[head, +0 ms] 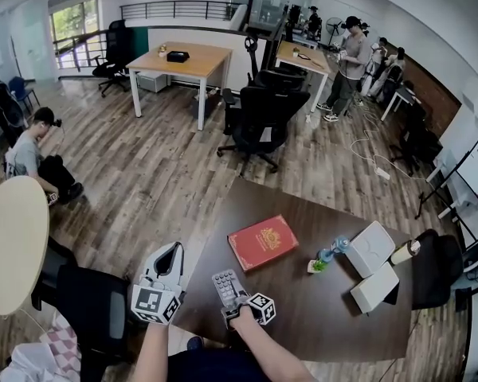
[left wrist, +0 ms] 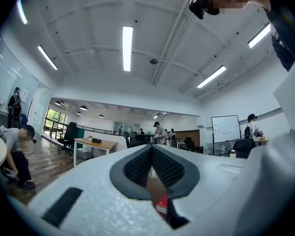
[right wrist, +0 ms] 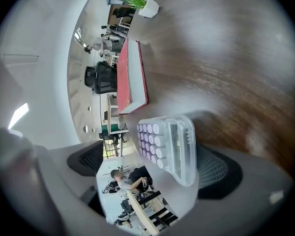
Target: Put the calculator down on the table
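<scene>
Head view: right gripper partly hidden by its marker cube; calculator lay on the desk near its front edge; left gripper off the desk's side | Left gripper view: jaws clenched together, empty; red book glimpsed beneath | Right gripper view: jaws released, spread wide, calculator between them; pad contact unclear.

Head cam steep down, L level, R close on table (shared)

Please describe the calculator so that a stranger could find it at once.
Find the dark brown table. At its near left corner, nearer than the red book, is the calculator. Only it has rows of round lilac keys.
</scene>
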Action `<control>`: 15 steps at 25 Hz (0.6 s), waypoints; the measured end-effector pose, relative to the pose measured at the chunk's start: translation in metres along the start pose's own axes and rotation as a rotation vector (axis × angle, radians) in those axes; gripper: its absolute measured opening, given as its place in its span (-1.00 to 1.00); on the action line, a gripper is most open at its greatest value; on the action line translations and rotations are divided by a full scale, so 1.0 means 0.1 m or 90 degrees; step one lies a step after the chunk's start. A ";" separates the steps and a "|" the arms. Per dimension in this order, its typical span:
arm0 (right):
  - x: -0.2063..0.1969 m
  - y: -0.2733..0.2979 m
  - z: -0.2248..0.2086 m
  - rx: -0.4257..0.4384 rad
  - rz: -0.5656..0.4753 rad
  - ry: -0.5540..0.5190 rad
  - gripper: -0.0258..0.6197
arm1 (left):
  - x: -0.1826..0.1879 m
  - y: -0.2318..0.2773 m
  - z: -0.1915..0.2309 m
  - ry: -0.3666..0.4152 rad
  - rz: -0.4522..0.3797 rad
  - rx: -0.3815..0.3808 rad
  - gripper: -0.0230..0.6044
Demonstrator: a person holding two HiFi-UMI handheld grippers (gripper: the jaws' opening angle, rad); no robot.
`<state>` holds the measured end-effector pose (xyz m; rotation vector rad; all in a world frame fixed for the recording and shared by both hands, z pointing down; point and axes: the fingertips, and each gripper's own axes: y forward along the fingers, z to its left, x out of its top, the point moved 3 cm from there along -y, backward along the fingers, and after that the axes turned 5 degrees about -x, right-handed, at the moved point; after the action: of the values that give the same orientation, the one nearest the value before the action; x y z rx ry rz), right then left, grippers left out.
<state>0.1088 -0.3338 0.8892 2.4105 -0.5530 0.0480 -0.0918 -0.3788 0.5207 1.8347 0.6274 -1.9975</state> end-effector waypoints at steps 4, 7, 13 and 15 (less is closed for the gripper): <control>0.03 -0.06 -0.01 -0.042 -0.018 -0.024 0.95 | 0.00 0.02 0.01 0.000 0.002 -0.001 -0.94; 0.01 -0.08 0.02 -0.035 -0.018 -0.020 0.95 | 0.00 0.01 0.00 0.001 0.003 -0.001 -0.94; 0.01 -0.19 0.12 -0.030 -0.020 -0.020 0.95 | -0.01 0.03 -0.03 -0.001 0.005 -0.007 -0.94; 0.05 -0.21 0.13 -0.021 -0.026 -0.012 0.95 | -0.01 0.02 -0.02 -0.004 0.005 -0.005 -0.94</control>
<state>0.1204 -0.3287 0.8670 2.3915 -0.5092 -0.0014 -0.0886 -0.3791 0.5217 1.8234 0.6242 -1.9927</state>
